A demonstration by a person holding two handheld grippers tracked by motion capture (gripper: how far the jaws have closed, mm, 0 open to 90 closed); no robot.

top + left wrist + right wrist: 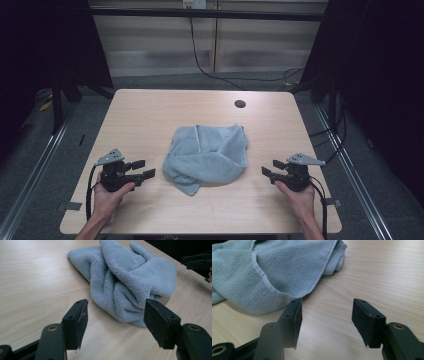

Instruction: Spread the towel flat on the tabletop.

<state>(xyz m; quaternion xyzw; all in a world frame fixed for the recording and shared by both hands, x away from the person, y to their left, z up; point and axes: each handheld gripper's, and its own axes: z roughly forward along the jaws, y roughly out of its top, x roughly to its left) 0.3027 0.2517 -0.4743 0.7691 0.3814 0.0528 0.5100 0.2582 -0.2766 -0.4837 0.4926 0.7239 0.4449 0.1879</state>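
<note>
Light wood table point(150, 115), dark room around it. Crumpled grey towel point(207, 156) sits mid-table between the left claw point(142, 169) and right claw point(270, 168), both wide open and holding nothing. Looks soft, light and floppy, so I'd pinch a hemmed edge or corner. Right gripper view shows that hem clearly; left gripper view shows bunched folds instead.

Fluffy terry towel point(207, 157) on smooth wood-grain table point(150, 115).
</note>
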